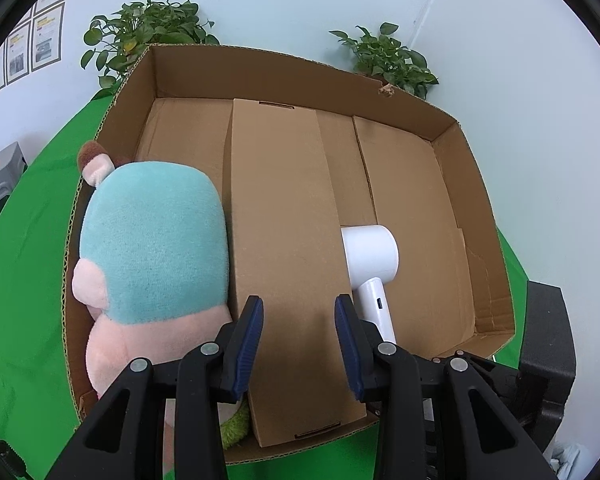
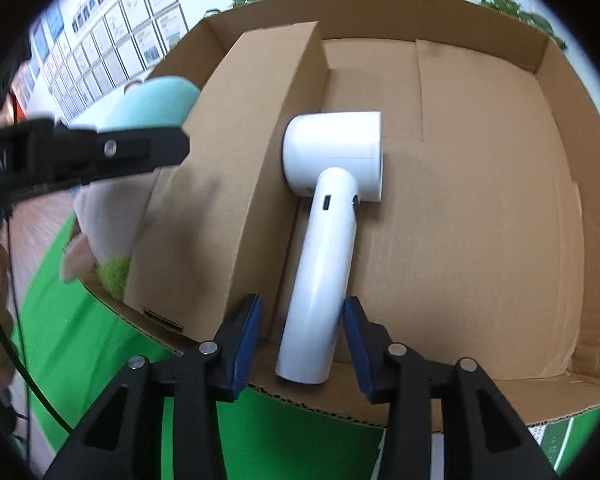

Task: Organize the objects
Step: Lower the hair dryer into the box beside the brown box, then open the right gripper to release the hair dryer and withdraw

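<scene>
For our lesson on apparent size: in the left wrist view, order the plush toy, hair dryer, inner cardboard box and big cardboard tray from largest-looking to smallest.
1. big cardboard tray
2. inner cardboard box
3. plush toy, close to the box in area, and nearer the camera, so unsure
4. hair dryer

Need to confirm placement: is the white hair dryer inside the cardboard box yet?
Inside: the white hair dryer lies flat on the cardboard box floor.

Right gripper (image 2: 302, 336) over hair dryer in cardboard box

Jaws apart, one either side of the white hair dryer (image 2: 326, 236) handle end, no clear contact. Dryer lies flat on the floor of the cardboard box (image 2: 480, 216), head against a tall inner cardboard divider (image 2: 236, 184). Beyond the divider, a teal-and-pink plush toy (image 2: 140, 128), partly hidden by the left gripper (image 2: 100, 156) reaching in from the left. Green surface (image 2: 80, 352) beneath the box.
</scene>
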Demonstrator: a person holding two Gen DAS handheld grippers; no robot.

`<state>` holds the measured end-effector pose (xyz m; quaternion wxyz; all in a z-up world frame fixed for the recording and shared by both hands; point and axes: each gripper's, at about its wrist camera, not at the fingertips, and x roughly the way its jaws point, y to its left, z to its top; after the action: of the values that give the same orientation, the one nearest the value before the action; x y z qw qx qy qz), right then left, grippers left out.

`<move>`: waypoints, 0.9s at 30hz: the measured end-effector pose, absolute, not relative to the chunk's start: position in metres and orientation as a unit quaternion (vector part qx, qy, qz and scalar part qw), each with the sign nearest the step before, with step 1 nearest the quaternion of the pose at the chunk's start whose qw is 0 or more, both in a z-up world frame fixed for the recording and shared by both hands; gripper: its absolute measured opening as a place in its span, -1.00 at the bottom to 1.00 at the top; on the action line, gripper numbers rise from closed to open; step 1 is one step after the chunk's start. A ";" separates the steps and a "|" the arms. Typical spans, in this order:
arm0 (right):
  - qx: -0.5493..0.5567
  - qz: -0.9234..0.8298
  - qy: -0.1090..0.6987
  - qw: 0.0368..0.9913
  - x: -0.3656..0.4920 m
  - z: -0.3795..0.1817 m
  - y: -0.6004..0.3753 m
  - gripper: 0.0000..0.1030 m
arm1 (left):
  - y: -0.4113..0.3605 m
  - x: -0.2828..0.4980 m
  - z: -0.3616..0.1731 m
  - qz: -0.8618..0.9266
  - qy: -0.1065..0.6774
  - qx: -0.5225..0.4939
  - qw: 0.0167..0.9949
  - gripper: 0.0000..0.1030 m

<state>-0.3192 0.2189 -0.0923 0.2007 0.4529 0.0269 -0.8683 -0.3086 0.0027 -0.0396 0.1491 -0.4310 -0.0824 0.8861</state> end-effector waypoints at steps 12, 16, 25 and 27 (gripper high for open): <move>0.462 -0.866 0.000 0.192 -0.327 -0.093 0.225 0.11 | 0.015 -0.292 -0.036 0.902 -0.054 -0.405 0.142 -0.25; 0.405 -0.896 0.012 0.179 -0.311 -0.071 0.232 0.60 | 0.027 -0.253 -0.009 0.946 -0.004 -0.314 0.077 0.52; 0.278 -0.955 0.045 0.095 -0.260 -0.038 0.262 0.66 | 0.047 -0.175 0.009 0.976 0.028 -0.215 0.008 0.99; 0.275 -0.956 0.038 0.094 -0.251 -0.033 0.266 0.66 | 0.055 -0.165 0.011 0.977 0.032 -0.210 0.010 0.99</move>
<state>-0.2514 0.2657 -0.0327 0.0935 0.2748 0.0381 -0.9562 -0.1651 0.0548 0.0115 0.0098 -0.2099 0.0319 0.9771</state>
